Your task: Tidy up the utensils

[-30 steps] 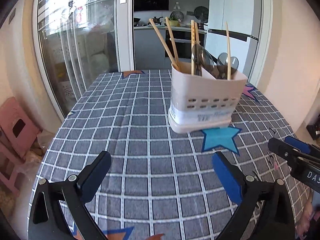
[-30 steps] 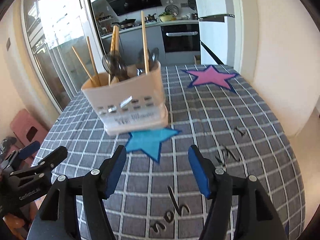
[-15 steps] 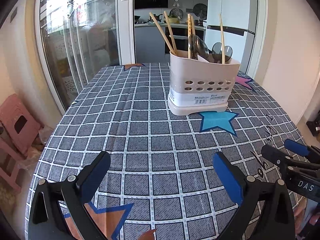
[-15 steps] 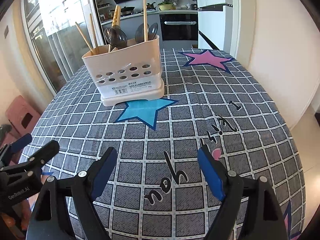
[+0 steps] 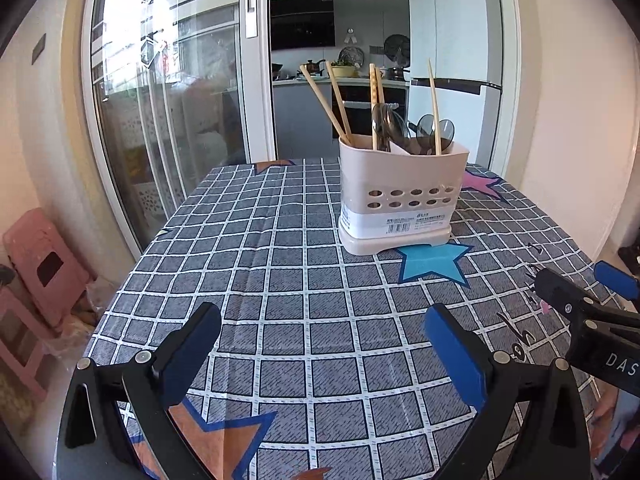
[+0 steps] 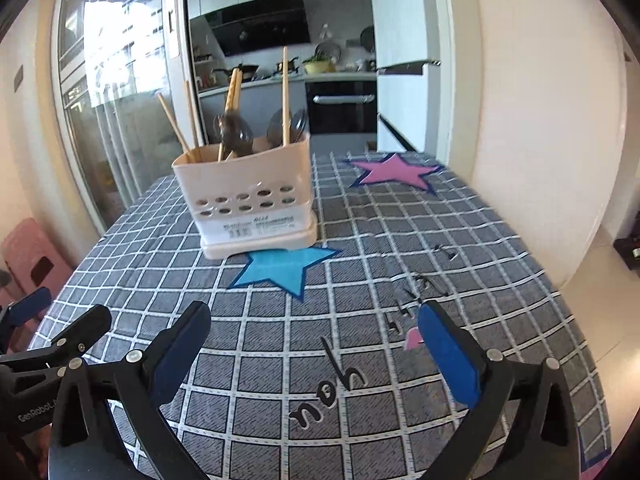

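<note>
All visible chopsticks (image 5: pixel 335 100) and spoons (image 5: pixel 386 126) stand in the holder (image 5: pixel 400 196); none lie on the tablecloth (image 5: pixel 280 280), so sorting seems finished; left gripper (image 5: pixel 320 354) gapes wide and empty, right gripper (image 6: pixel 312 354) is opening, empty

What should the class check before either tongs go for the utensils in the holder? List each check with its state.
1. Holder upright on the tablecloth: ok.
2. Chopsticks and spoons stand in the holder: ok.
3. Left tongs open, nothing between them: ok.
4. Right tongs opening, nothing between them: ok.
5. Cloth between tongs and holder free of loose items: ok.
6. Sorting by compartment correct: cannot tell.
</note>
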Action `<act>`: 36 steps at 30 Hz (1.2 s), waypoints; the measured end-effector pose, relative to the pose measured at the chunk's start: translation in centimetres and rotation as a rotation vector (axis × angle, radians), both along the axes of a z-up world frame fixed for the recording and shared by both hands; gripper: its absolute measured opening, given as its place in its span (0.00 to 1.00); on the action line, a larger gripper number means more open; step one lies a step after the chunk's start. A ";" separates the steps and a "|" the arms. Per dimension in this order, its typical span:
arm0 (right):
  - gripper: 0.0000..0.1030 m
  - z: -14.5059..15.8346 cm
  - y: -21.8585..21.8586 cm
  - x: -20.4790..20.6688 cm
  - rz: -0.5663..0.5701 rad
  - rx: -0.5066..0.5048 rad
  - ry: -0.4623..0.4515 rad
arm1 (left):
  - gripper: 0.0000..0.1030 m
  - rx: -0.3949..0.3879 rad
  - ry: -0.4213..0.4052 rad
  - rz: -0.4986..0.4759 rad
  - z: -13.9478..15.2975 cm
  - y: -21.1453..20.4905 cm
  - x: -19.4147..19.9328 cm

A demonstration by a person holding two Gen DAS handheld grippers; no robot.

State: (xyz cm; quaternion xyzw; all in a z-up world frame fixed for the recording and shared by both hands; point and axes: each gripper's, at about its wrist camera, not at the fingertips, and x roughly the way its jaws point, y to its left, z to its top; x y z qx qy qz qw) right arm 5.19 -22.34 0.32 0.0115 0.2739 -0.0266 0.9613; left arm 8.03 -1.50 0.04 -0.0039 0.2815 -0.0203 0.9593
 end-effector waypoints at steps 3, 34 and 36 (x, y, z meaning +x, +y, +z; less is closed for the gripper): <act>1.00 0.4 0.2 -0.6 -0.030 -0.030 -0.035 | 1.00 -0.001 -0.014 0.006 0.1 0.0 -0.2; 1.00 1.0 0.6 -1.3 -0.058 -0.066 -0.071 | 1.00 0.002 -0.010 -0.007 0.2 -0.3 -0.4; 1.00 1.0 0.6 -1.3 -0.057 -0.066 -0.071 | 1.00 0.002 -0.009 -0.007 0.1 -0.3 -0.4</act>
